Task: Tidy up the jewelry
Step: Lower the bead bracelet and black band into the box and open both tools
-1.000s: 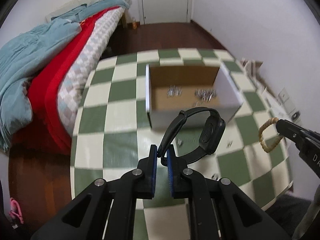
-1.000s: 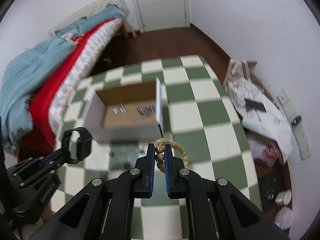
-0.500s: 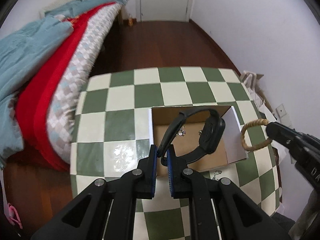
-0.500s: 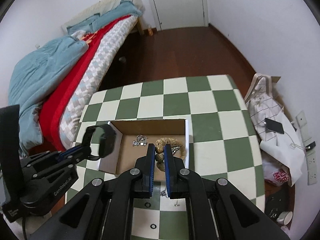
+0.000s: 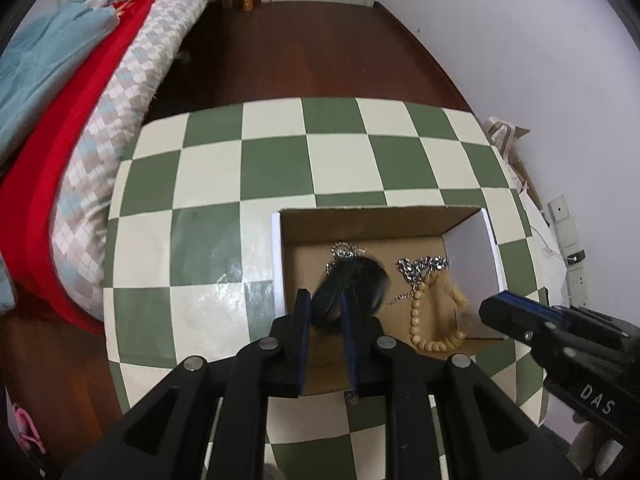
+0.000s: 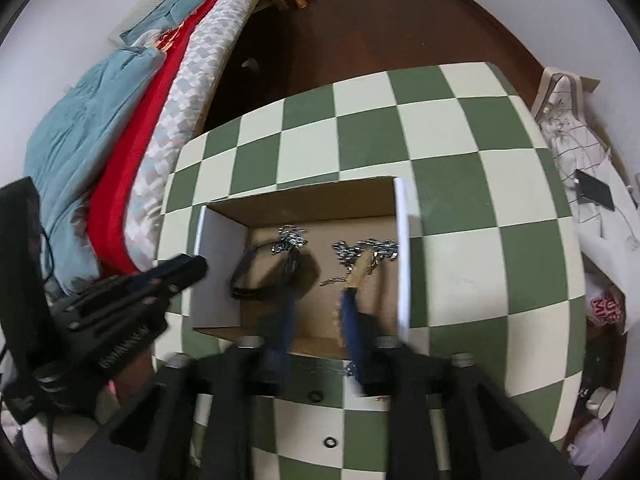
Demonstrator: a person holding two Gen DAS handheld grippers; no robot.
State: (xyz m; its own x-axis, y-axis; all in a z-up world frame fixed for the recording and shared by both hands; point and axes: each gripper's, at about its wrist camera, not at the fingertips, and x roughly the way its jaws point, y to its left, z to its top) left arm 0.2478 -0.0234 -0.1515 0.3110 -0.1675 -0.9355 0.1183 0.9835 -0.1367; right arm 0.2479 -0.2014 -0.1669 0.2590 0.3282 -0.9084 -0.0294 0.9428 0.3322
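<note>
An open cardboard box (image 5: 277, 256) (image 6: 218, 264) sits on the green-and-white checked table. My left gripper (image 5: 324, 300) is open just above the box's near left part. The black watch (image 5: 354, 280) (image 6: 245, 276) is blurred beyond its fingertips, loose inside the box. My right gripper (image 6: 318, 306) is open over the box's near edge. The wooden bead bracelet (image 5: 436, 322) (image 6: 362, 266) lies on the box floor at the right. Two silver chains (image 5: 420, 266) (image 6: 292, 238) lie at the back of the box.
Small dark rings (image 6: 316, 396) lie on the table (image 5: 208, 240) in front of the box. A bed with red and blue covers (image 5: 60, 92) runs along the left. A bag and clutter (image 6: 576, 148) sit on the floor off the table's right edge.
Both grippers moved forward over the box and opened. The watch left the left gripper and the bead bracelet left the right one; both are now in the box.
</note>
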